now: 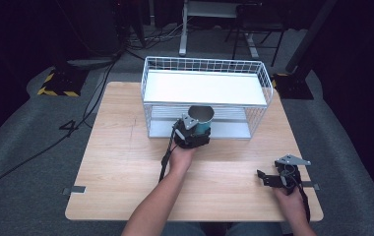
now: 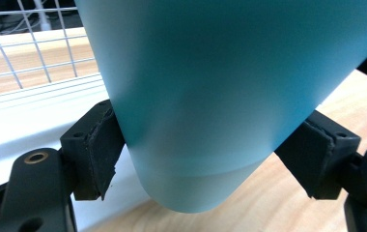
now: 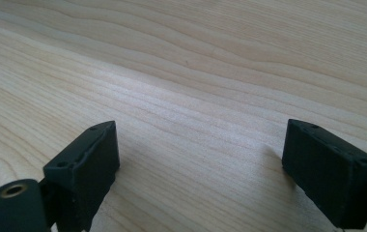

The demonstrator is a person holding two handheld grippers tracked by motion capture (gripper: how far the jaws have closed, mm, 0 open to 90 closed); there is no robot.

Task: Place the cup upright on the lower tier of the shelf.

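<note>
The left gripper (image 1: pixel 198 129) squeezes a smooth light blue cup (image 2: pixel 220 96) at the front of the white wire rack (image 1: pixel 204 64). The right gripper (image 3: pixel 201 169) rests on the pale wooden table (image 1: pixel 126 162), its 2 jaws wide apart, holding nothing.

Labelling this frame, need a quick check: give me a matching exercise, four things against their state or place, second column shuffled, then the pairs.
Things:
1. left gripper
2. right gripper
3. cup
4. wire rack

States or places:
A. white, at the table's far side
B. jaws apart over bare wood
C. teal, clamped between two black pads
D. shut on something, at the rack's lower shelf front

Pairs: 1-D, 2-B, 3-C, 4-A
</note>
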